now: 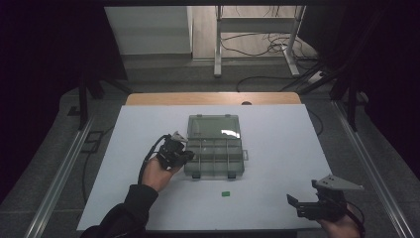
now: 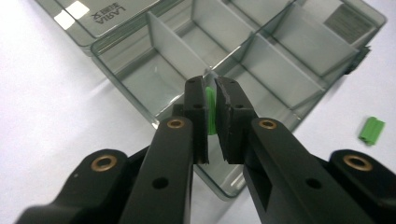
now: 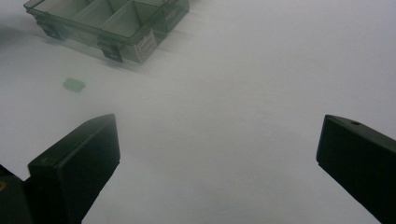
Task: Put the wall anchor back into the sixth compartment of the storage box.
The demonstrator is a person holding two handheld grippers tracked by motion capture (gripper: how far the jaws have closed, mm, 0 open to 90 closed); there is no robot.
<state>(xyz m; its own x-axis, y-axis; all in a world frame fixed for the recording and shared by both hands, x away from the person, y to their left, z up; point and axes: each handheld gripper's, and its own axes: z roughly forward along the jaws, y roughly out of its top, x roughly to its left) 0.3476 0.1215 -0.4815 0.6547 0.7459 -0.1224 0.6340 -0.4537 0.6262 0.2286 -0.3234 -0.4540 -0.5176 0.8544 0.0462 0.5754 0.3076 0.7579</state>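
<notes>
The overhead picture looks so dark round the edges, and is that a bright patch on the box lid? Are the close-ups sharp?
High view: dim surroundings, lit white table, glare on the clear grey plastic compartment box lid. Left gripper view: sharp near the black tongs. Right gripper view: hazy, the small green block soft.

An open compartment box [image 1: 216, 148] was seen at the frame's centre on the white table [image 1: 277, 163]. The left gripper [image 1: 185, 155] was held at its left edge, 1 green piece [image 1: 225, 194] lay below, and the right gripper [image 1: 297, 206] was seen lower right.
</notes>
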